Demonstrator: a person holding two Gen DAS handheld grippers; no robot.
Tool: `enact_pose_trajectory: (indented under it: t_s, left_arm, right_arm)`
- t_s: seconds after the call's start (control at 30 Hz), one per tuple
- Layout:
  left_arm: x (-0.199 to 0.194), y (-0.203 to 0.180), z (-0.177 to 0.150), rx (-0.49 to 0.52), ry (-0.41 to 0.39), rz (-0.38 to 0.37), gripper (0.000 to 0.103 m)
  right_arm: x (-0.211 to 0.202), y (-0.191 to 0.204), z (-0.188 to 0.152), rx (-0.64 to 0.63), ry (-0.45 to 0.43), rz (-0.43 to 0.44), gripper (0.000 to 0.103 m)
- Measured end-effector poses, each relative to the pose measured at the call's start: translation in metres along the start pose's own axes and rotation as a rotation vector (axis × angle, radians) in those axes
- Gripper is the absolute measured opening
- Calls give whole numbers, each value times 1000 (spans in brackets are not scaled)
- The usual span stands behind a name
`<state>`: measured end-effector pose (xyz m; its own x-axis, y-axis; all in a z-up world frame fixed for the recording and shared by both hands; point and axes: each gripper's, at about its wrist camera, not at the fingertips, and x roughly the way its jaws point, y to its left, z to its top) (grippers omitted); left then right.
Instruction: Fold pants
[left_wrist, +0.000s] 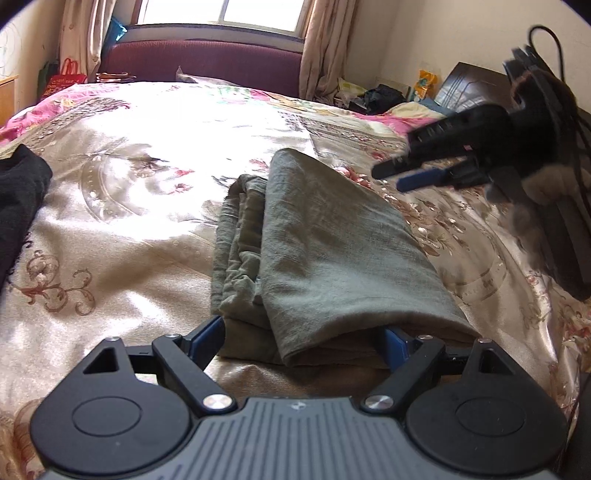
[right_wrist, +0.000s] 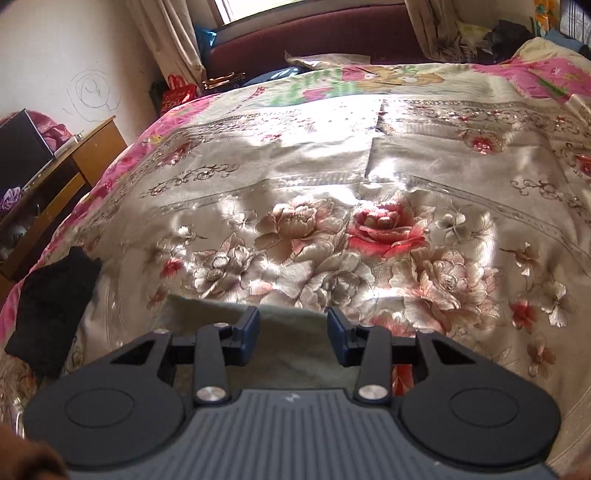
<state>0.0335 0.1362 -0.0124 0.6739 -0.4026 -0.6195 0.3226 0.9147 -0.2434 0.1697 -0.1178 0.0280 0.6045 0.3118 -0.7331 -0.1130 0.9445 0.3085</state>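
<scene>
Pants (left_wrist: 325, 251) sit folded in a compact stack mid-bed (left_wrist: 147, 206), toward the near edge. Left gripper (left_wrist: 303, 339) spread wide, straddling the near end, probably to square it. Right gripper (right_wrist: 293, 332) released, hovering clear.

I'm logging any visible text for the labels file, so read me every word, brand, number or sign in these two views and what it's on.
No text reads clearly.
Left claw body: small pale emblem, no letters.
Right claw body: small lightning-like emblem, no letters.
Red bag beside the bed: gold markings, too blurred to read.
Wall scribble: a spiral, not writing.
</scene>
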Motion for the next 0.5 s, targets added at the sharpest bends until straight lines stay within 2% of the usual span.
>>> enact_pose_trajectory:
  t_s: [0.1, 0.2, 0.27, 0.33, 0.4, 0.5]
  left_arm:
    - [-16, 4, 3, -35, -36, 58, 99]
    - [-32, 3, 6, -37, -60, 95, 99]
    - [-40, -3, 10, 5, -79, 118, 99]
    - [-43, -9, 17, 40, -91, 132, 99]
    - [-40, -14, 27, 75, -98, 144, 99]
    - [-20, -20, 40, 119, -84, 170, 99]
  right_arm:
    - [-1, 6, -23, -43, 26, 27, 42]
    - [4, 19, -38, -73, 15, 100, 42]
    - [13, 28, -44, -81, 18, 143, 44]
    - [33, 39, -52, -111, 65, 179, 49]
    - [46, 43, -58, -116, 94, 163, 50]
    - [35, 31, -55, -35, 53, 198, 49]
